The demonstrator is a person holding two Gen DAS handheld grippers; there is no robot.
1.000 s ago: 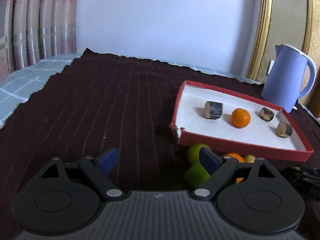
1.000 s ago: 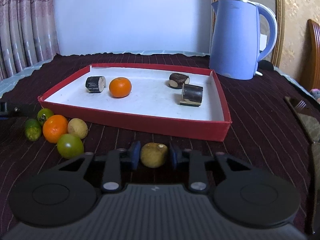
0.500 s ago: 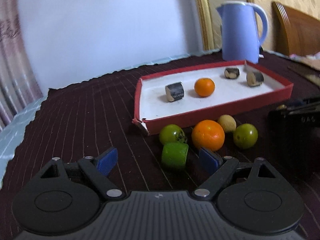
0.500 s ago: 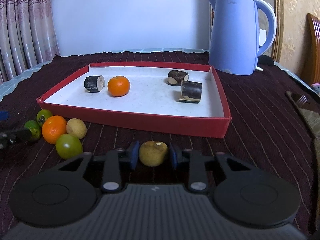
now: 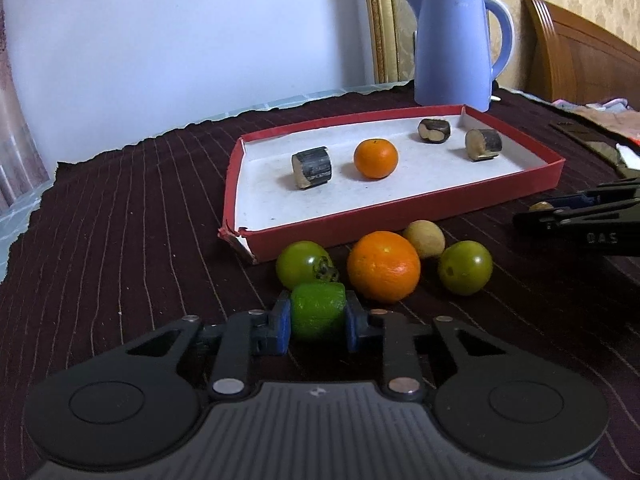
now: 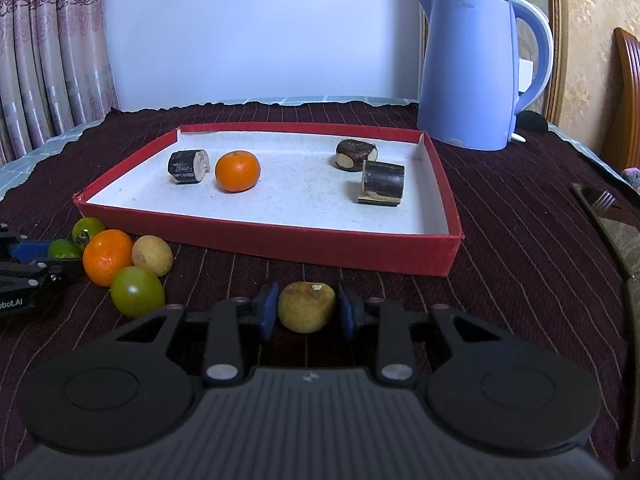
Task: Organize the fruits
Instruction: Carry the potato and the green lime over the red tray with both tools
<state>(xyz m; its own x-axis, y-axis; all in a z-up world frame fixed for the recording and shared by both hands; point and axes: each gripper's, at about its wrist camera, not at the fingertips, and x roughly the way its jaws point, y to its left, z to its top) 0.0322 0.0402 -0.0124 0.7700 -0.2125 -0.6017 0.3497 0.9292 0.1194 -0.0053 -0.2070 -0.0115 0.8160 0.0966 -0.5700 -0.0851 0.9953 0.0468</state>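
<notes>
My left gripper (image 5: 317, 322) is closing its jaws, and the blue pads press both sides of a small green fruit (image 5: 318, 304) on the dark cloth. Just beyond it lie a green tomato-like fruit (image 5: 304, 264), an orange (image 5: 383, 266), a tan fruit (image 5: 424, 238) and a round green fruit (image 5: 465, 266). The red tray (image 5: 400, 216) behind them holds an orange (image 5: 375, 158) and three dark cut pieces. My right gripper (image 6: 307, 312) is shut on a yellow-brown fruit (image 6: 306, 306) in front of the tray's near wall (image 6: 280, 240).
A blue kettle (image 6: 476, 80) stands behind the tray's right corner. A wooden chair back (image 5: 580, 56) and some cloth lie to the right. Curtains (image 6: 48, 48) hang at the left. Each gripper shows at the edge of the other's view.
The left gripper swung round towards the fruit pile, came up to the green fruit and shut its jaws on it. The right gripper kept still, holding its fruit.
</notes>
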